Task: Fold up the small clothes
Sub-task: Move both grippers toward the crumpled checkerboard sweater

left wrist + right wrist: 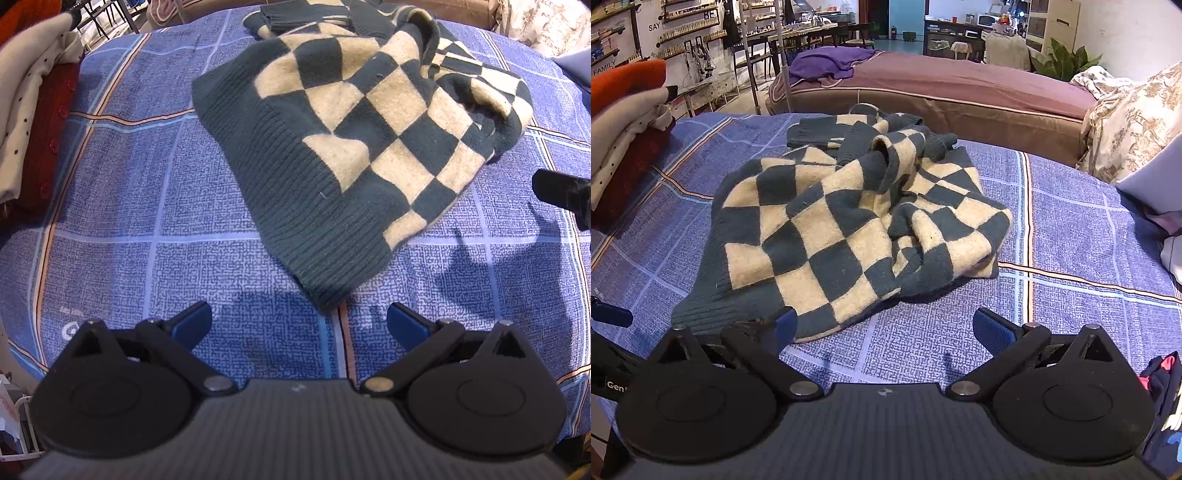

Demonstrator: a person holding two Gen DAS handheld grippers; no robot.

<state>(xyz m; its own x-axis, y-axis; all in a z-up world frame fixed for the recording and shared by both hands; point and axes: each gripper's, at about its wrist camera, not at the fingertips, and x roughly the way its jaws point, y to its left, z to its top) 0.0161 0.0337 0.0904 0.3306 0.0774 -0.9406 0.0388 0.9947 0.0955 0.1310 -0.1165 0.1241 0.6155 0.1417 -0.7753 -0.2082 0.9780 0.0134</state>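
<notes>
1. The left tool (299,321) hangs just short of the checkered sweater (354,147), blue pads spread wide and gripping nothing; the sweater's ribbed hem corner points toward the gap between them.
2. The right tool (884,326) is likewise released and empty, its left pad at the sweater's near edge (whether it touches the knit I cannot tell).
3. The sweater, dark green and cream, lies crumpled on the blue plaid bedsheet (1089,236), hem toward the tools, body bunched into folds at its middle.
4. Beyond the sweater's bunched middle, its dark cuffs (812,134) lie at the far side.
5. Left of the sweater sits a stack of folded clothes (624,122): orange, cream, dotted white, dark red.
6. Behind the sweater stands a purple-covered bed (960,85).
</notes>
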